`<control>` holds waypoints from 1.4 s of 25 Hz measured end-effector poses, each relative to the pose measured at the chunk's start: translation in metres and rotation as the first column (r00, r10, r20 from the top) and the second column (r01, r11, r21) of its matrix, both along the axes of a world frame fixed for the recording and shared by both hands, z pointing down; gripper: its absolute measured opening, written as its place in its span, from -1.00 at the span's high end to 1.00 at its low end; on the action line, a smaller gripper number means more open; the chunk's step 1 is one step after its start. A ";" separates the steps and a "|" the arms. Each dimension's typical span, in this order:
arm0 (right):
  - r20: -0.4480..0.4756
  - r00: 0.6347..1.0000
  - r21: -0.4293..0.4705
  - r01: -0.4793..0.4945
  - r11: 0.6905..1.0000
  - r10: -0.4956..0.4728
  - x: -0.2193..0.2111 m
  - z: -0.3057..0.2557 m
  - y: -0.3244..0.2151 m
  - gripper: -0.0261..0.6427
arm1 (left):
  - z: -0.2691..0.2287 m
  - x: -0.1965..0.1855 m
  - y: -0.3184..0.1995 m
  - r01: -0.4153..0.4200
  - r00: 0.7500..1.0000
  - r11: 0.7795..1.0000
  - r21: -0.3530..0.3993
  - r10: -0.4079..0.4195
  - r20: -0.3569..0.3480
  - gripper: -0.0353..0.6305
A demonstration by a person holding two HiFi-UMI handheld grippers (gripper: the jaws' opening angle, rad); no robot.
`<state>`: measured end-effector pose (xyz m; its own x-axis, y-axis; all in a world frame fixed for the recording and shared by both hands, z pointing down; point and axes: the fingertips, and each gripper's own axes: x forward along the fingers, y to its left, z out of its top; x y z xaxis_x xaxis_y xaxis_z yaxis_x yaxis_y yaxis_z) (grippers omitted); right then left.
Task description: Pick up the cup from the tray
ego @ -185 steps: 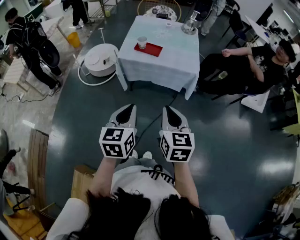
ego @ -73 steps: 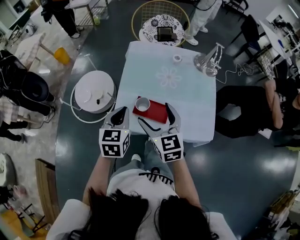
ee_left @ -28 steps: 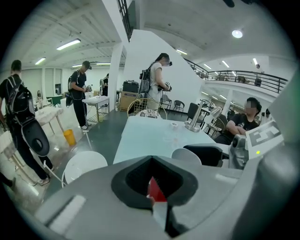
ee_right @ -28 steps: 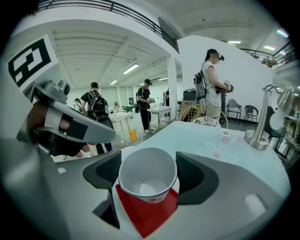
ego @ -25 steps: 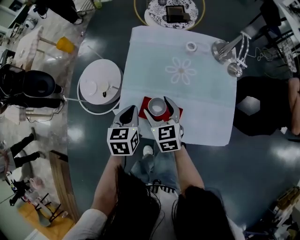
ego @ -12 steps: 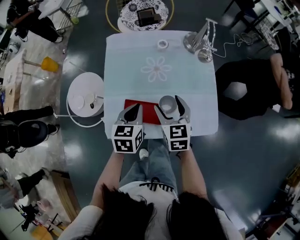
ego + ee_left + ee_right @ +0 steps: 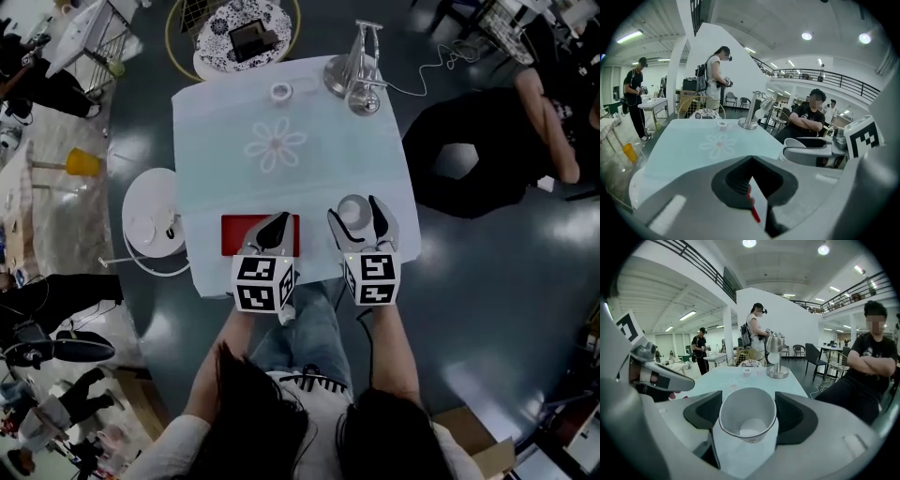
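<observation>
A white paper cup [image 7: 352, 212] sits upright between the jaws of my right gripper [image 7: 356, 214], which is shut on it over the table's front right part, to the right of the red tray [image 7: 239, 234]. In the right gripper view the cup [image 7: 747, 416] is empty and the dark pads [image 7: 797, 420] press its sides. My left gripper [image 7: 276, 228] hovers over the tray's right end with its jaws together and nothing in them. A sliver of red tray [image 7: 753, 212] shows through its jaws.
The pale tablecloth [image 7: 281, 183] has a flower print. At the table's far edge stand a metal lamp [image 7: 354, 66] and a small white ring [image 7: 280, 92]. A person in black [image 7: 487, 141] sits to the right. A round white unit [image 7: 150, 220] stands on the floor at the left.
My right gripper has carried the cup rightward off the tray to the table's front right part. My left gripper moved right too and now sits over the tray's right end.
</observation>
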<state>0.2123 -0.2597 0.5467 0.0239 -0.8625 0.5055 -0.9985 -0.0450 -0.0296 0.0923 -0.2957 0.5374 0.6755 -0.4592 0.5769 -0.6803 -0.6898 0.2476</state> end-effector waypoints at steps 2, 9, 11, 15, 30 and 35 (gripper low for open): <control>-0.021 1.000 -0.016 -0.002 1.000 0.002 0.010 0.008 0.003 -0.19 | 0.001 0.011 0.000 -0.009 1.000 1.000 -0.005 0.009 -0.008 0.89; 0.048 0.998 -0.026 -0.029 0.999 0.031 0.023 0.033 0.007 -0.19 | 0.013 0.035 0.011 -0.083 0.996 0.996 -0.021 0.083 0.009 0.89; 0.058 0.998 -0.024 -0.024 0.999 0.025 0.020 0.038 0.009 -0.20 | 0.015 0.031 0.009 -0.052 0.999 0.998 -0.033 0.052 0.004 0.89; 0.071 0.997 -0.029 -0.024 0.999 0.026 0.019 0.045 0.008 -0.20 | 0.018 0.029 0.005 -0.039 0.999 0.998 -0.050 0.039 -0.004 0.89; 0.097 0.995 0.032 -0.017 0.999 0.014 0.018 0.037 0.004 -0.35 | 0.024 0.021 0.001 -0.043 0.999 0.997 -0.064 0.044 0.003 0.89; 0.062 0.998 0.073 0.010 0.997 -0.015 0.013 0.006 0.001 -0.37 | 0.013 0.013 0.000 -0.031 0.999 0.998 -0.050 0.031 -0.014 0.89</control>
<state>0.2256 -0.2591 0.5532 -0.0168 -0.8969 0.4418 -0.9952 -0.0278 -0.0943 0.1051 -0.2957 0.5504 0.6968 -0.4087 0.5894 -0.6552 -0.6971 0.2911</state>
